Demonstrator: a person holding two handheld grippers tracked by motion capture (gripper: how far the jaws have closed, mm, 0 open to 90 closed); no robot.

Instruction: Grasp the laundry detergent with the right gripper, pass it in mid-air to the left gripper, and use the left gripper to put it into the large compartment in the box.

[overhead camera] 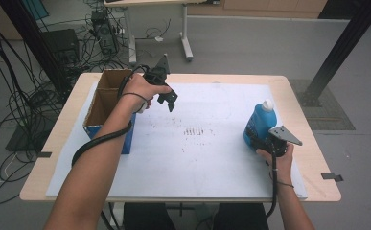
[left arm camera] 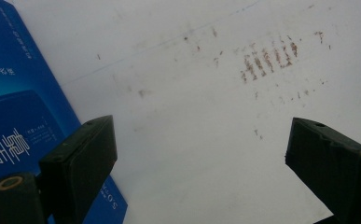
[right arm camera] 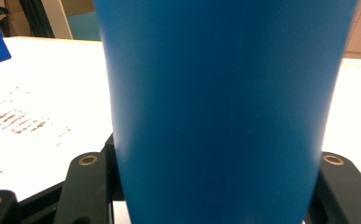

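At the left edge of the table (overhead camera: 53, 139) stands an open cardboard box (overhead camera: 107, 103) with blue printed sides, its opening facing up. It rests on the white sheet (overhead camera: 212, 158) that covers most of the tabletop. Just right of the box, the person's left hand (overhead camera: 142, 91) holds the left gripper (overhead camera: 168, 99) above the sheet, jaws pointing down toward it. In the left gripper view its 2 black jaws stand wide apart with nothing between them; the box's blue side (left arm camera: 15, 107) shows at the left of that view, and bare sheet with a patch of brownish marks (left arm camera: 269, 58) lies beyond the jaws.

Those marks (overhead camera: 195, 130) sit near the middle of the sheet in the high view, between the 2 hands.

Toward the right edge, a blue bottle (overhead camera: 259, 125) with a white cap (overhead camera: 268, 104) stands upright on the sheet. The right gripper (overhead camera: 269, 139) is clamped on its lower body from the near side, held by the right hand (overhead camera: 279, 158). In the right gripper view the blue bottle wall (right arm camera: 225, 112) fills the space between the 2 jaws, which press against it on either side.
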